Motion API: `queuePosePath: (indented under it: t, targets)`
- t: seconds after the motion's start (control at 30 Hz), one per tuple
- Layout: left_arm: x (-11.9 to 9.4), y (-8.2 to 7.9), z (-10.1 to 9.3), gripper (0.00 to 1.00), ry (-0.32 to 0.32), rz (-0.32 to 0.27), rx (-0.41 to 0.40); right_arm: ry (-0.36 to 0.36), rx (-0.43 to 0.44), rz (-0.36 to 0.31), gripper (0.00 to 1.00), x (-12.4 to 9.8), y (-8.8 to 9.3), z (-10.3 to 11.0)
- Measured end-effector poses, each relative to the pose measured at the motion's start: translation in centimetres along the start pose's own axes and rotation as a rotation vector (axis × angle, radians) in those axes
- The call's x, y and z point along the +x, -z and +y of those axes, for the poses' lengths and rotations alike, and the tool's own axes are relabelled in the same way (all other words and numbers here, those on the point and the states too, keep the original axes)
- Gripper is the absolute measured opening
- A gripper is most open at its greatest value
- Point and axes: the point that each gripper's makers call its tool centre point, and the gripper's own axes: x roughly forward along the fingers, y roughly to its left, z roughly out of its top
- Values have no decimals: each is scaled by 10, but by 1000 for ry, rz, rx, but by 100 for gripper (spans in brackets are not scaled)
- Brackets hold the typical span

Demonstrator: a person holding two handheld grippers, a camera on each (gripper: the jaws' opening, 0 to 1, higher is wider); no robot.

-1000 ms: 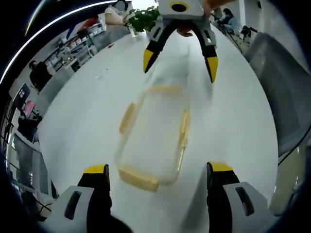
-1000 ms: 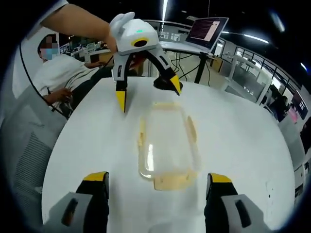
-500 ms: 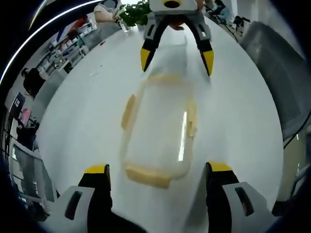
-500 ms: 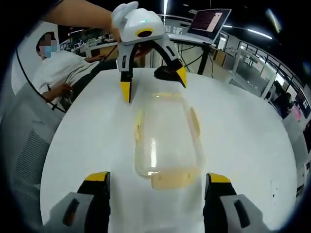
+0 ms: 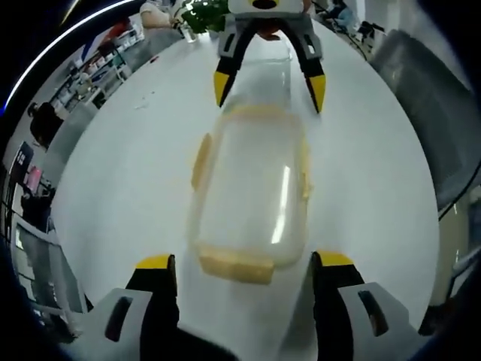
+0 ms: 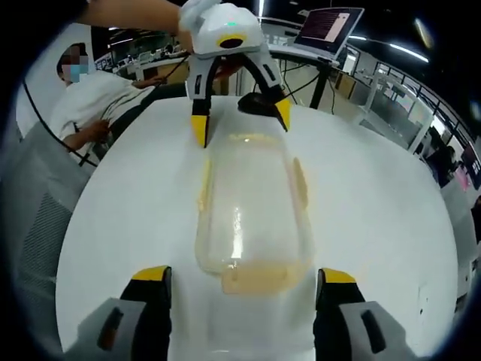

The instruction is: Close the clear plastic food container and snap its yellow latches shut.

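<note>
Left gripper view: the left gripper (image 5: 239, 265) is held with its yellow-tipped jaws spread wide, the near end latch (image 5: 235, 266) of the clear container (image 5: 252, 192) lying between them, untouched. At the far end, the right gripper (image 5: 265, 81) is seen spread just as wide, straddling the container's end. Right gripper view: the right gripper (image 6: 236, 278) is open around the near latch (image 6: 254, 280), with the left gripper (image 6: 240, 122) opposite. The container rests on a white table (image 6: 376, 203); a seated person (image 6: 94, 105) is visible beyond.

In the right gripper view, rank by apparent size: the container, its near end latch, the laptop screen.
1. clear container
2. near end latch
3. laptop screen, though it's far off, so only apparently smallest.
</note>
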Motion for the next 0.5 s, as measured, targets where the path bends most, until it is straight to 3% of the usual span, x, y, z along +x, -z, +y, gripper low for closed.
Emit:
queuePosePath:
  t: [0.3,0.5]
  targets:
    - [4,-1,3,72,34,9,31,1,5,-7,76,-1,-5,-5]
    - [5,-1,-1,69,84,9,29,-3,-23,40,72,4,0,-5]
